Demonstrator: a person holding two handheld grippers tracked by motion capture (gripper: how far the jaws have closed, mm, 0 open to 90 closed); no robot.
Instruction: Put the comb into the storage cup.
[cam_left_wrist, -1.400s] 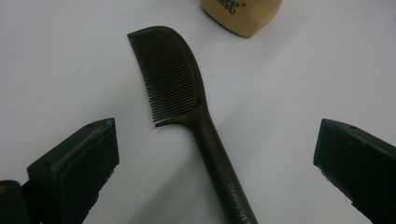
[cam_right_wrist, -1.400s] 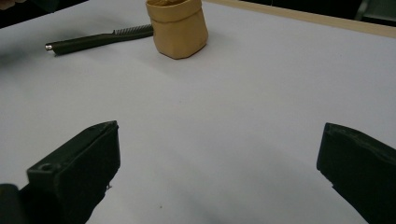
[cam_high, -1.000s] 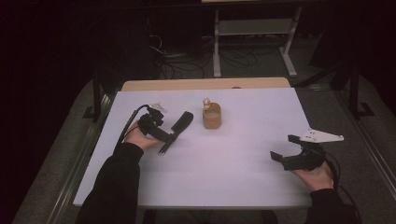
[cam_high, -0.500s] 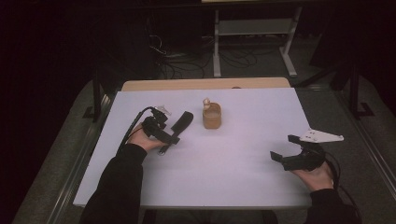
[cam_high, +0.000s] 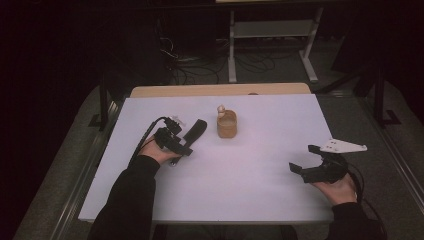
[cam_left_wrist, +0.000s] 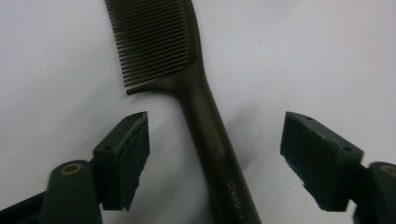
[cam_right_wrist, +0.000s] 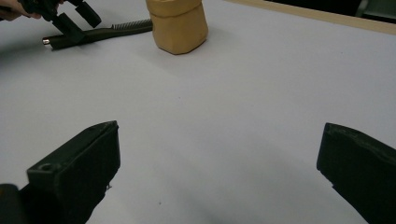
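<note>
Your left gripper (cam_left_wrist: 215, 154) straddles the comb (cam_left_wrist: 187, 84) handle on the table (cam_high: 260, 200), jaws just closing but not yet touching it. Right of the comb stands a tan cup (cam_high: 226, 125). Your right gripper (cam_high: 305, 159) rests wide open, empty, near the table's right edge.

One dark comb (cam_left_wrist: 201, 107) lies on the one white table (cam_high: 260, 170), and one tan holder (cam_high: 227, 125) stands on the same top. One small pale thing (cam_high: 220, 108) sits at the holder's rim; what it is cannot be told. There are two grippers, a left gripper (cam_high: 176, 145) and a right gripper (cam_high: 306, 161), each with two black jaws and each in one of the person's two hands, and one grey three-cornered plate (cam_high: 343, 147) rides on the right one.
</note>
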